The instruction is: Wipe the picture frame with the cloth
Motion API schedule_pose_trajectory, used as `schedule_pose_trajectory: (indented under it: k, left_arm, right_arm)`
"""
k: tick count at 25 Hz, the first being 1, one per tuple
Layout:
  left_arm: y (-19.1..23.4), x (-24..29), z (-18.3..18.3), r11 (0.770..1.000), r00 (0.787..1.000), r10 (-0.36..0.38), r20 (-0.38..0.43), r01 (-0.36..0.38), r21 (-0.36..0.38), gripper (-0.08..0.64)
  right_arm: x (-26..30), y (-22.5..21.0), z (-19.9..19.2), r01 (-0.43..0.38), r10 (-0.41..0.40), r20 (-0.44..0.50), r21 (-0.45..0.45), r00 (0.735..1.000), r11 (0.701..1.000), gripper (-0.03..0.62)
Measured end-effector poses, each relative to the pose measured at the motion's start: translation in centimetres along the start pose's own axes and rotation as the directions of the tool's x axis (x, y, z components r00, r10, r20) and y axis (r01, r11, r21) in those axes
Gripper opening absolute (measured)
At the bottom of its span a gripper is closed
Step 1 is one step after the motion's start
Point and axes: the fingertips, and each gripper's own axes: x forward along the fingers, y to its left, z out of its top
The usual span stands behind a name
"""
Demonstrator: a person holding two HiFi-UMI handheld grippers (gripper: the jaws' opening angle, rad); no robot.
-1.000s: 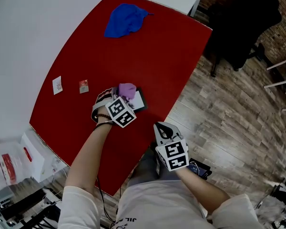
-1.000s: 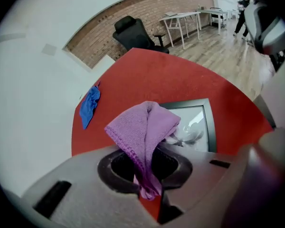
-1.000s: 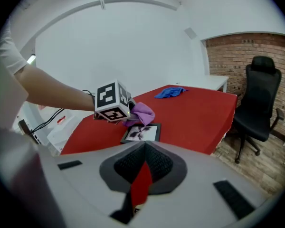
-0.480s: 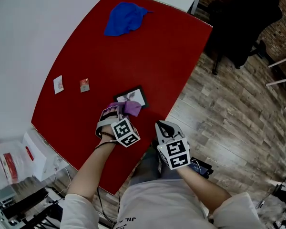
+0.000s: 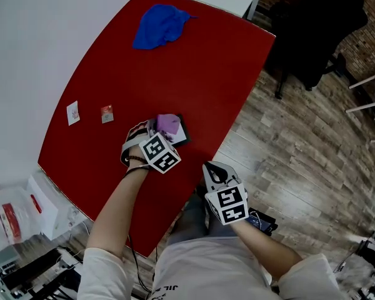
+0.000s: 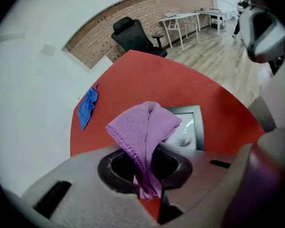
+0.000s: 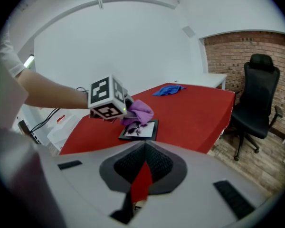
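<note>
Here the left arm reaches out bare and straight over the red surface (image 5: 194, 61), from the edge by the person's body. The left gripper (image 5: 160, 128) points away from the person, and its jaws are pinching a soft purple cloth (image 6: 145, 127). The cloth sticks up in a bunch past the jaw tips and lies over the black picture frame (image 6: 194, 127), touching it. The frame lies flat near the edge of the surface closest to the person.

The right arm is bent and kept close to the body. The right gripper (image 5: 215, 170) hangs just off that same edge, over the wooden floor (image 5: 287, 142). Its jaws are pressed together with nothing in them.

A crumpled blue cloth (image 5: 159, 25) lies by the far corner. Two small cards (image 5: 73, 112) lie near the left edge.
</note>
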Motion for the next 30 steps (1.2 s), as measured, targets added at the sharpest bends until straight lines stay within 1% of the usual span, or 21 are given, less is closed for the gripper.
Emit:
schedule_pose_trajectory:
  k: [3,6,8,11,16,18,20,22,24,27,30]
  left_arm:
    - [2.1,1.7,1.1,1.000,1.000,0.010,-0.028,-0.010,0.005,0.063]
    - [2.0,2.6,1.6,1.000,0.999,0.000,-0.042,0.001,0.024,0.063]
    - [0.8,2.6,1.6,0.999,0.999,-0.010,-0.049,0.012,0.045,0.063]
    - [-1.9,1.6,2.0,0.994,0.999,-0.012,-0.043,0.017,0.105,0.063]
    - [-6.7,-1.0,1.6,0.986,0.999,-0.044,-0.033,0.048,0.157,0.063]
    - [-7.9,-1.5,1.2,0.982,0.998,-0.047,-0.035,0.052,0.181,0.063]
    - [-8.2,-1.6,1.0,0.980,0.998,-0.043,-0.036,0.049,0.193,0.063]
    - [-7.6,-1.6,1.1,0.982,0.999,-0.036,-0.034,0.042,0.187,0.063]
    - [-6.0,-1.2,1.5,0.987,0.999,-0.023,-0.033,0.028,0.161,0.063]
    - [-2.7,0.3,2.3,0.995,0.999,-0.007,-0.046,0.011,0.096,0.063]
    - [-0.3,2.1,3.0,1.000,0.997,-0.015,-0.070,0.016,0.014,0.063]
  right_arm:
    - [-0.4,-0.7,-0.3,0.012,-0.012,-0.007,0.004,1.000,1.000,0.005]
    - [-0.6,-1.5,-0.4,0.029,-0.029,-0.003,0.019,1.000,0.999,0.005]
    - [-0.6,-1.9,-0.5,0.033,-0.033,-0.002,0.024,0.999,0.999,0.005]
    - [-0.6,-2.4,-0.6,0.033,-0.033,-0.004,0.023,0.999,0.999,0.005]
    - [-0.1,-2.0,-0.2,0.018,-0.018,0.002,0.021,1.000,1.000,0.005]
    - [0.1,-1.6,0.0,0.007,-0.007,0.006,0.016,1.000,1.000,0.005]
    - [0.3,-1.3,0.0,-0.001,0.001,0.006,0.014,1.000,1.000,0.005]
    - [0.3,-1.1,0.0,-0.004,0.004,0.007,0.015,1.000,1.000,0.005]
    - [0.1,-1.1,-0.1,-0.002,0.002,0.006,0.018,1.000,1.000,0.005]
    - [0.0,-1.5,-0.5,0.008,-0.008,0.001,0.031,1.000,0.999,0.005]
    - [-0.4,-2.1,-0.7,0.021,-0.021,0.001,0.043,1.000,0.999,0.005]
